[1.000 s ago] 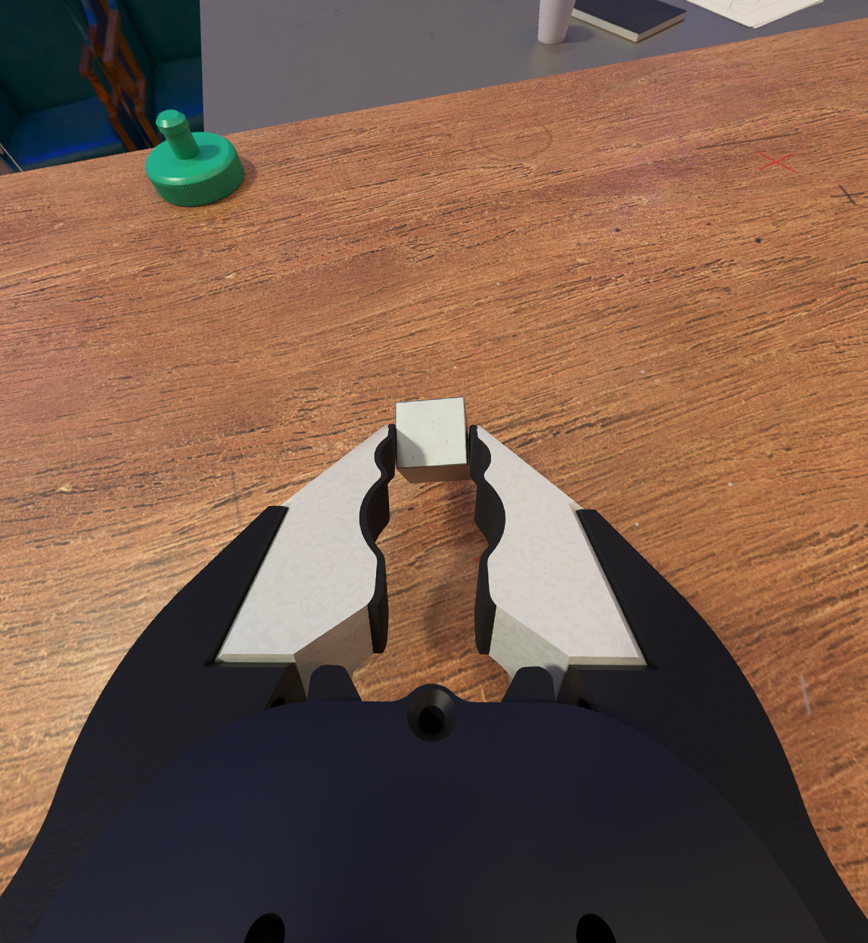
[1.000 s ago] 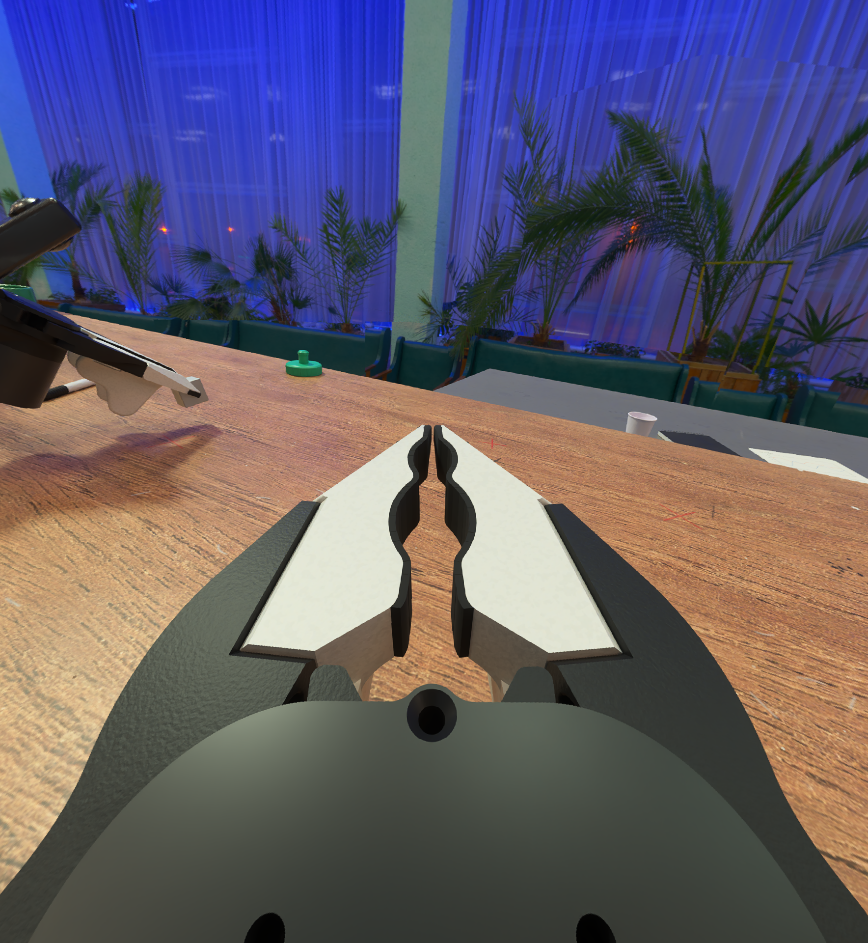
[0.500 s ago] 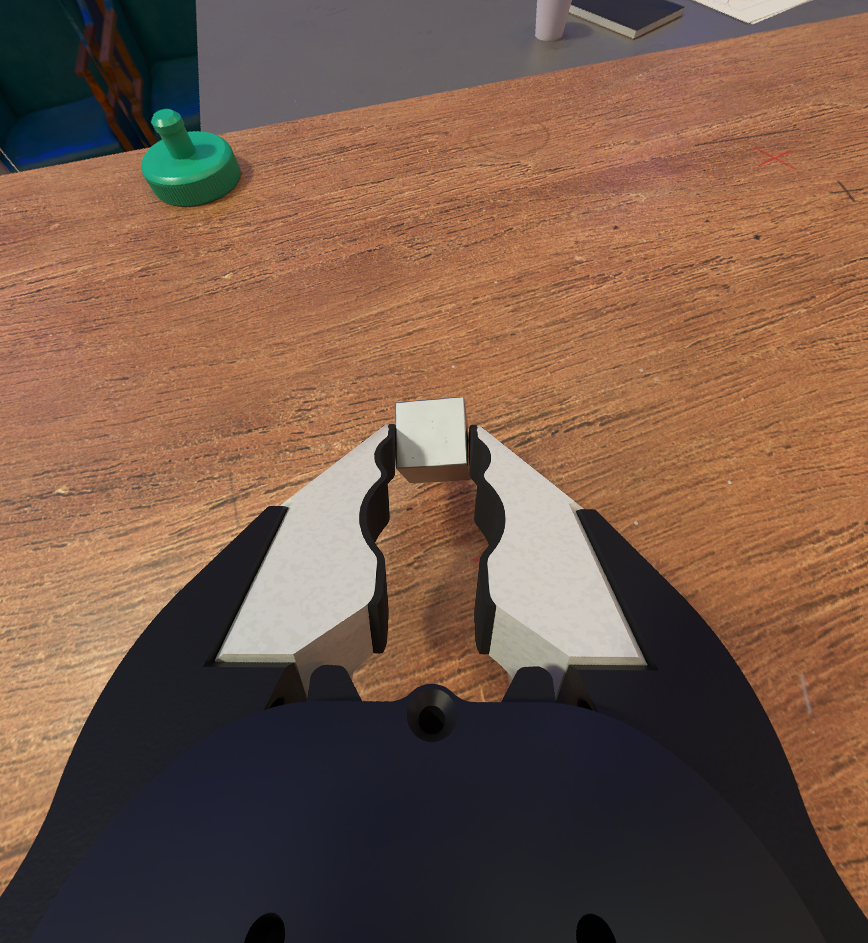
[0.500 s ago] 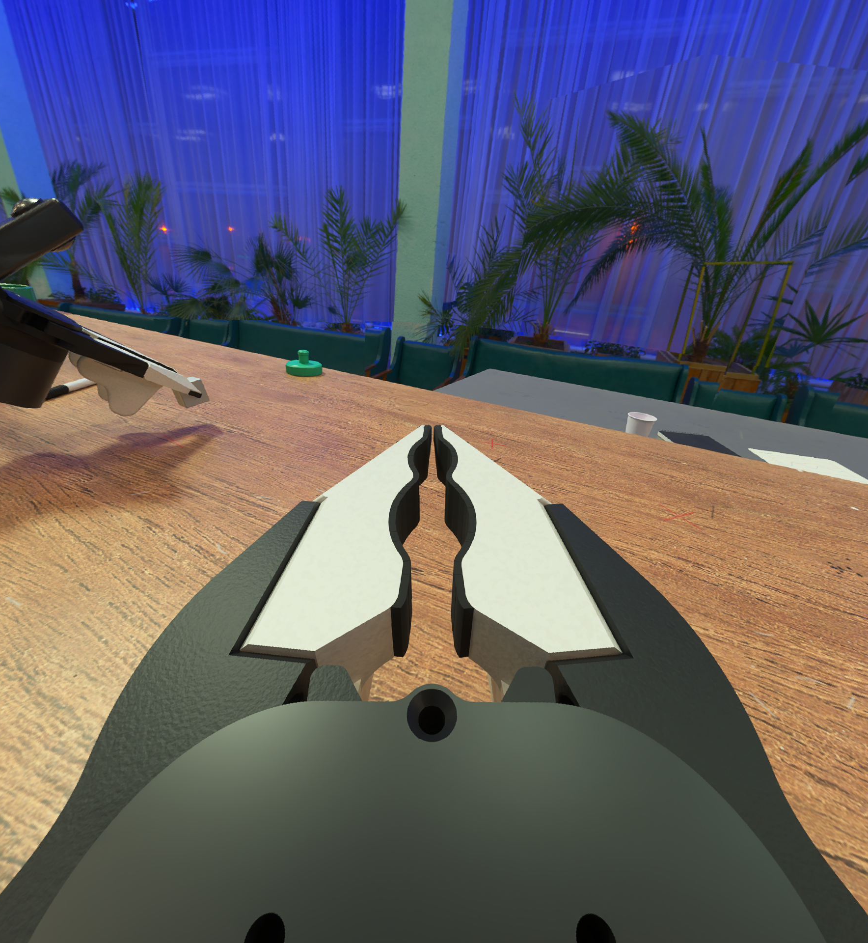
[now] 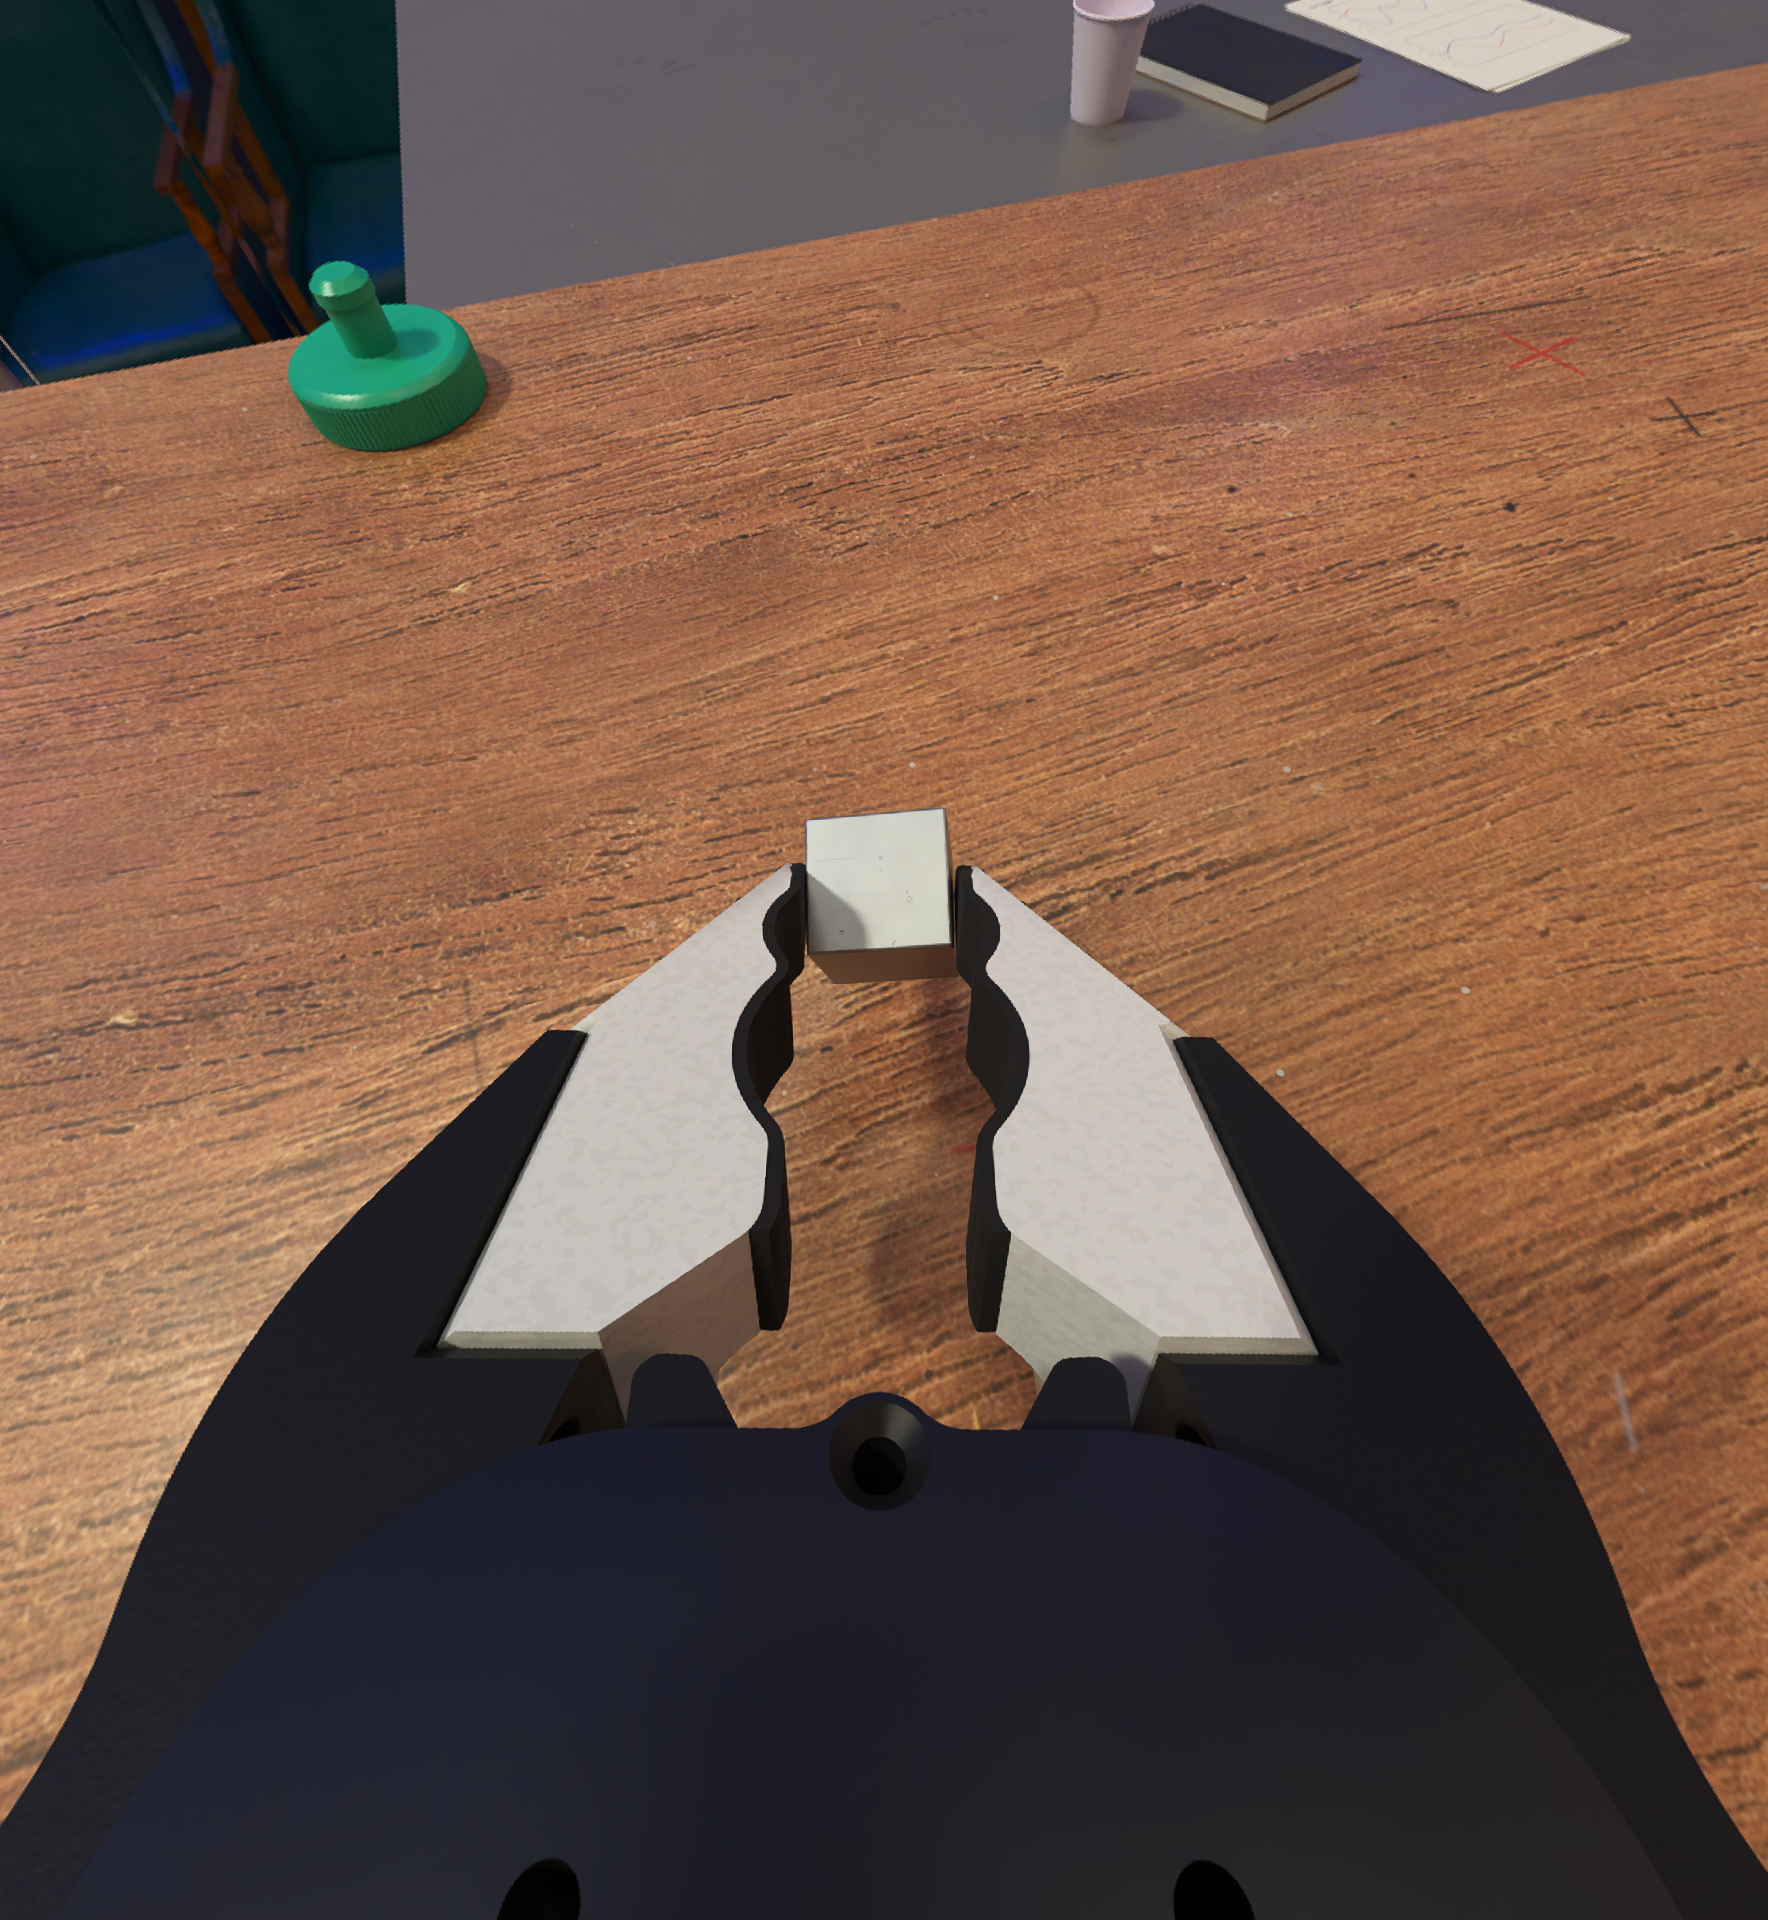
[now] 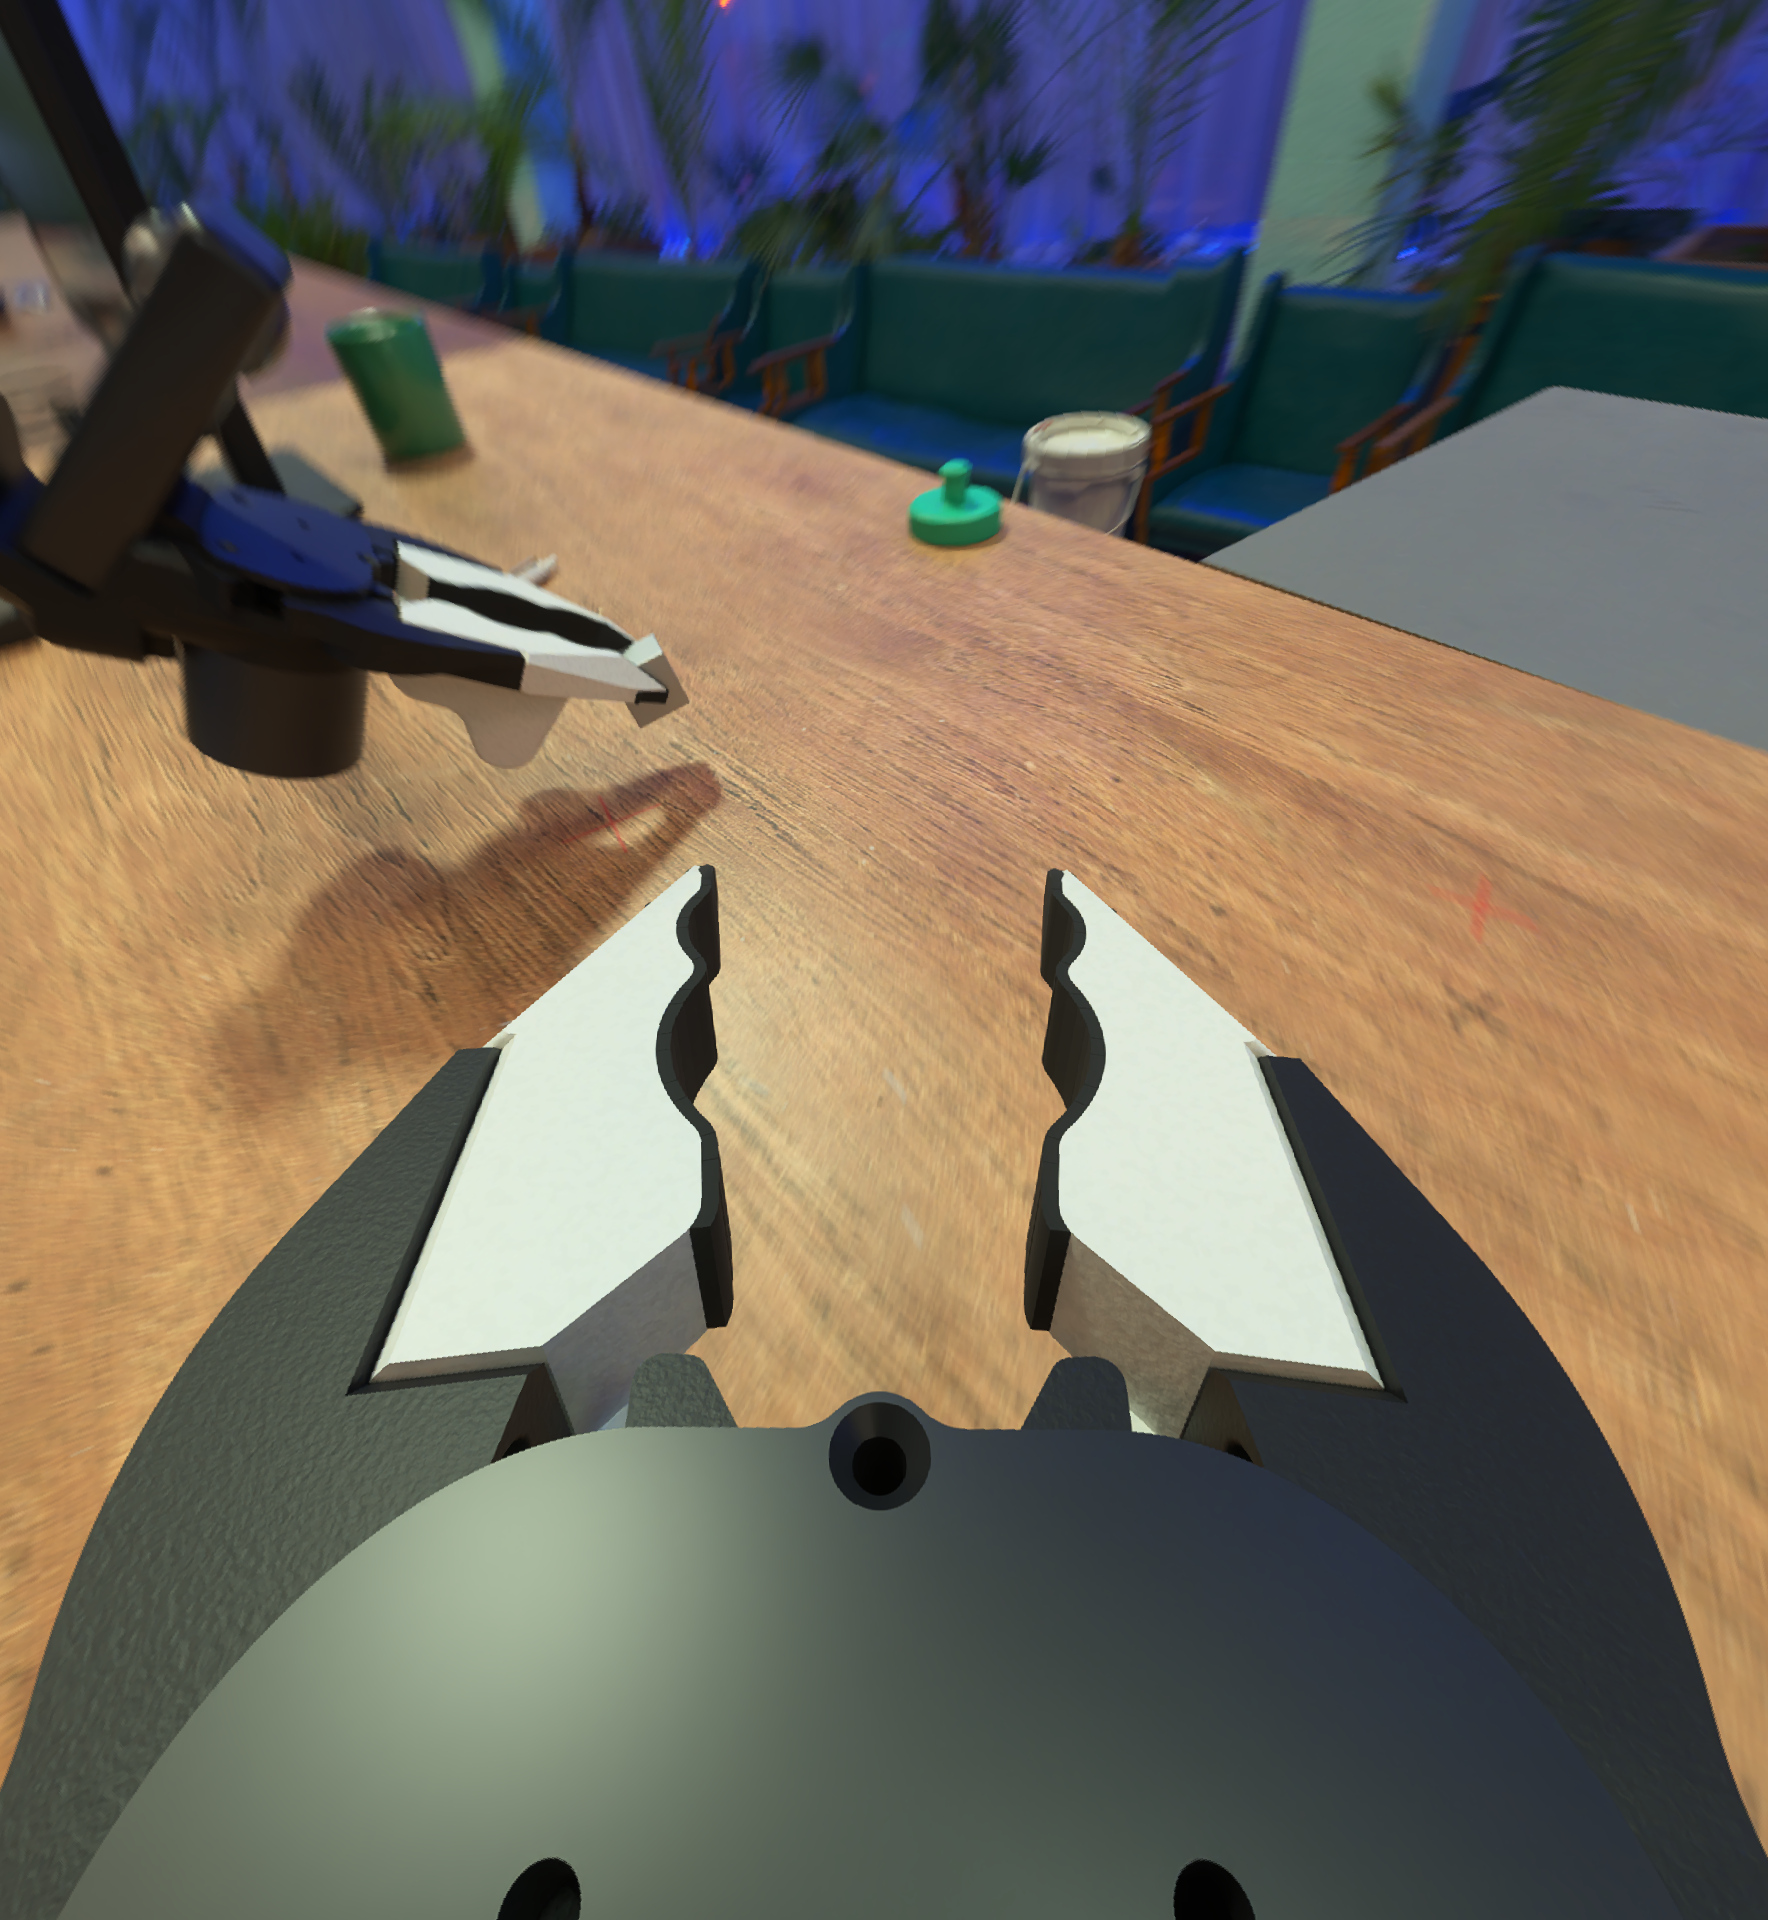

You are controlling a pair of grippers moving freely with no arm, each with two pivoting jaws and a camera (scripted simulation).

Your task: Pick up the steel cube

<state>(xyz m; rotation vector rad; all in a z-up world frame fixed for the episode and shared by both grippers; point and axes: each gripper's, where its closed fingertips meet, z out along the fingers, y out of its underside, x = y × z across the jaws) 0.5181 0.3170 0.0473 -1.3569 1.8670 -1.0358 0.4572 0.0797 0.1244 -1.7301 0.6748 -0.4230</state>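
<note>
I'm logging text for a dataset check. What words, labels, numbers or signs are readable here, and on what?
No readable words or numbers anywhere.
Paper sheet: drawn lines only, any print too small.
Table: a red cross and a black cross, plain marks.
Cube: faint specks, no label.

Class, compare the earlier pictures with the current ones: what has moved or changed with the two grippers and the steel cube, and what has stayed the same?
The right gripper has opened from shut and swung its view left and downward, its picture blurred by motion. The left gripper stays clamped on the steel cube, held clear above the wooden table. The green knob has not moved.
</note>
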